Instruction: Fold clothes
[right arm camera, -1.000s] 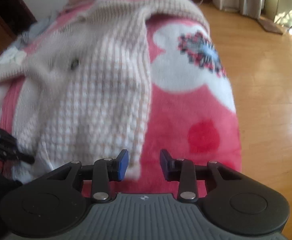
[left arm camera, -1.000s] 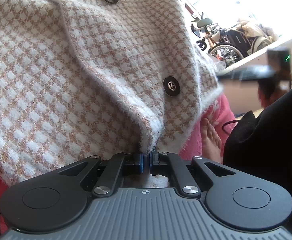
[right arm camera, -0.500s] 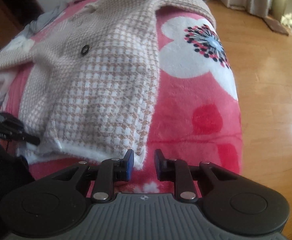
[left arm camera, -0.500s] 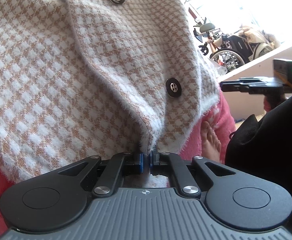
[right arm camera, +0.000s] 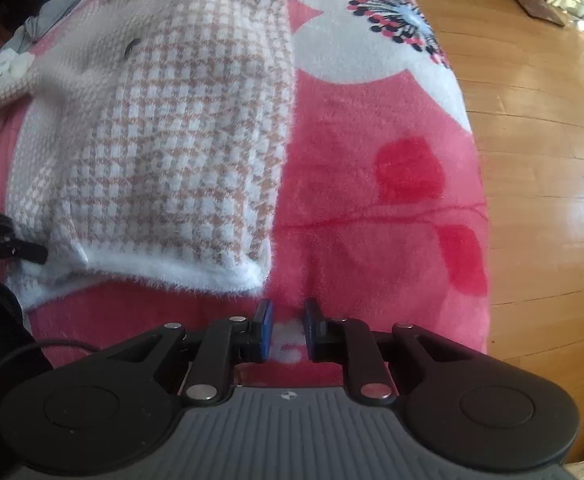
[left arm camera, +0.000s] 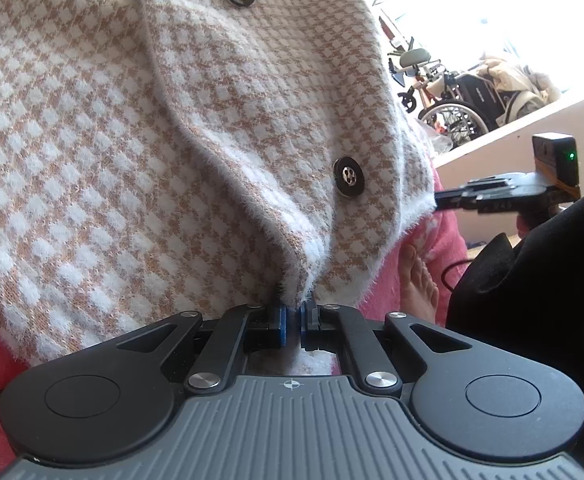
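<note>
A fuzzy tan-and-white houndstooth cardigan (left arm camera: 140, 152) with dark buttons (left arm camera: 348, 178) fills the left wrist view. My left gripper (left arm camera: 293, 314) is shut on a fold of its hem. In the right wrist view the same cardigan (right arm camera: 172, 140) lies spread on a pink flowered blanket (right arm camera: 371, 208). Its white-trimmed hem corner (right arm camera: 252, 276) sits just ahead of my right gripper (right arm camera: 288, 328). That gripper is open by a narrow gap over bare blanket, with nothing between its fingers. The left gripper (right arm camera: 4, 240) shows at the hem's far left end.
The bed's edge drops to a wooden floor (right arm camera: 551, 160) on the right. A person's bare foot (left arm camera: 417, 280) and black clothing (left arm camera: 551, 288) are close by my left gripper. A wheelchair (left arm camera: 463, 100) stands by the bright window. Grey cloth (right arm camera: 52, 8) lies at the bed's far end.
The right gripper's gap narrowed, and the hem corner that sat between its fingers now lies free ahead of them. The cardigan has settled flat. The left gripper keeps its hold.
</note>
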Demonstrator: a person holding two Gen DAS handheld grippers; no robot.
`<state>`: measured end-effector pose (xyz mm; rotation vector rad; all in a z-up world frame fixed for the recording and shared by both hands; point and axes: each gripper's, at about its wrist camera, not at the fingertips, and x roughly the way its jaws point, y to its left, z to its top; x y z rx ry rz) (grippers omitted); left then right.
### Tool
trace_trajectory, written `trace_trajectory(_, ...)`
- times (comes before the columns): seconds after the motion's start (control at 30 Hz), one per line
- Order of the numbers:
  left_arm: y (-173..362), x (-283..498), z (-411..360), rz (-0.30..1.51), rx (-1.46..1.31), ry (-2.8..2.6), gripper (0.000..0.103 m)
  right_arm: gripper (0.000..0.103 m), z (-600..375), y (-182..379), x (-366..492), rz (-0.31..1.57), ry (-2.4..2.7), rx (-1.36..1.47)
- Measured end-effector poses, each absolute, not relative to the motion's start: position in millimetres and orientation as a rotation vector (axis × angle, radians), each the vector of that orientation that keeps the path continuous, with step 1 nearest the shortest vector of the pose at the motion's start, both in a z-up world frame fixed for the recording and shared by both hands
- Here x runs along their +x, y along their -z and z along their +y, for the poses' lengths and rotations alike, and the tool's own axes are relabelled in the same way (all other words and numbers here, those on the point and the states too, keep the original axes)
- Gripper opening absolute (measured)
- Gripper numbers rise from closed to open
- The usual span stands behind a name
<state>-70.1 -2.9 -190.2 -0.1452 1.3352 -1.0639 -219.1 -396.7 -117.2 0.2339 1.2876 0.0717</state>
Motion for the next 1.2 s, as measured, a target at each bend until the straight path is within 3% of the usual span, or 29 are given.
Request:
trace_trajectory(0.13,190.6,-67.2,-0.3,1.349,-0.146,1.067,0.006,0.018,-414.0,106.3,-223.5,1.190,-0.039,0.344)
trace_trajectory(0.27,191.7,-67.1,2.7,1.356,-0.157,1.062,0.006,0.021,-438.9,111.4,-216.4,1.108,-0.056,0.650)
trace_trajectory(0.33,192.5,-67.6,4.6,1.357,-0.164,1.058,0.006,0.029,-445.7,117.6,-213.9,1.054,-0.087,0.776)
trace_trajectory(0.4,193.0,-68.3,6.1,1.359,-0.169,1.054,0.006,0.050,-445.8,125.1,-207.9,1.018,-0.094,0.841)
trace_trajectory(0.63,192.8,-69.5,7.2,1.364,-0.181,1.047,0.006,0.052,-439.8,161.0,-192.0,1.071,-0.150,0.979)
trace_trajectory(0.93,193.4,-70.1,10.1,1.368,-0.194,1.049,0.006,0.052,-415.8,154.8,-205.0,1.264,-0.390,0.962)
trace_trajectory(1.2,194.6,-72.3,15.8,1.359,-0.201,1.049,0.006,0.052,-455.3,143.5,-230.0,1.176,-0.206,1.088)
